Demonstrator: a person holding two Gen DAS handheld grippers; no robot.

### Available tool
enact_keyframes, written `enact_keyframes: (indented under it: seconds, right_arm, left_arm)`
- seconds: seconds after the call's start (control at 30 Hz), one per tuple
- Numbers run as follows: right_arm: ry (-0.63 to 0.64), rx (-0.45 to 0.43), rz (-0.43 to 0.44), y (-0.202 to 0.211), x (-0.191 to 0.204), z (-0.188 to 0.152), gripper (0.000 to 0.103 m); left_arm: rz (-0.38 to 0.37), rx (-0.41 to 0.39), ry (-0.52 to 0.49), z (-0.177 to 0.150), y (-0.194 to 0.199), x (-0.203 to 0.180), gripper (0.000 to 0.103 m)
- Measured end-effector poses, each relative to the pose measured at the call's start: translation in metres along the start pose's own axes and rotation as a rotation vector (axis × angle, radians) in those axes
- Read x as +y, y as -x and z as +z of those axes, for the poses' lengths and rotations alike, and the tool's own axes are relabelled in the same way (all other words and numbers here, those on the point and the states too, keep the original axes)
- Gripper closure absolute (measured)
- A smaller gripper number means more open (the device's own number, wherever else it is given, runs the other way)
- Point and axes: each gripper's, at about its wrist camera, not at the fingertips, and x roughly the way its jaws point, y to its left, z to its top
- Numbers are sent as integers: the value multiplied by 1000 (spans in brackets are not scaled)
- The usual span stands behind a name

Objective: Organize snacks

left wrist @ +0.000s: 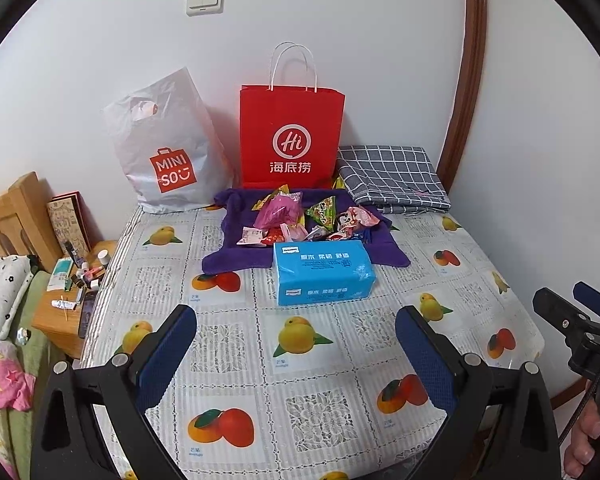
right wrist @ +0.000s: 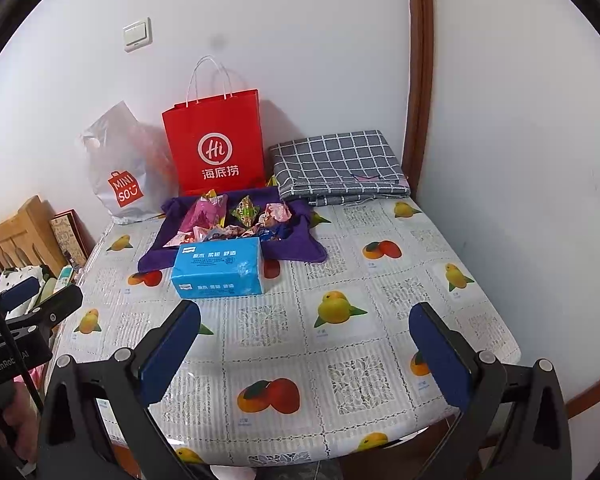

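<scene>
A surface [left wrist: 300, 360] covered in a fruit-print cloth fills the view. At the far left, against the wall, leans a white MINISO plastic bag [left wrist: 166, 148]; just beside it stands a red paper bag [left wrist: 292, 140]. In front of that bag lies a purple towel [left wrist: 220, 260] holding the snacks [left wrist: 300, 218] — a loose pile of bright wrapped packets. A blue tissue pack [left wrist: 324, 272] touches the towel's near edge. To the right sits a folded grey checked cloth [left wrist: 392, 178]. Nearest the viewer, the left gripper [left wrist: 296, 328] and right gripper [right wrist: 304, 320] hover above the surface — jaws spread wide, holding nothing.
</scene>
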Motion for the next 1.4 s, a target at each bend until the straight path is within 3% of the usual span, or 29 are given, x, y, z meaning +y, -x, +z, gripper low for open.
enact_keyframes:
  seconds: [1.4]
  right_arm:
    - [12, 10, 18, -10, 10, 5, 1]
  left_arm:
    - [7, -1, 13, 5, -6, 6, 2]
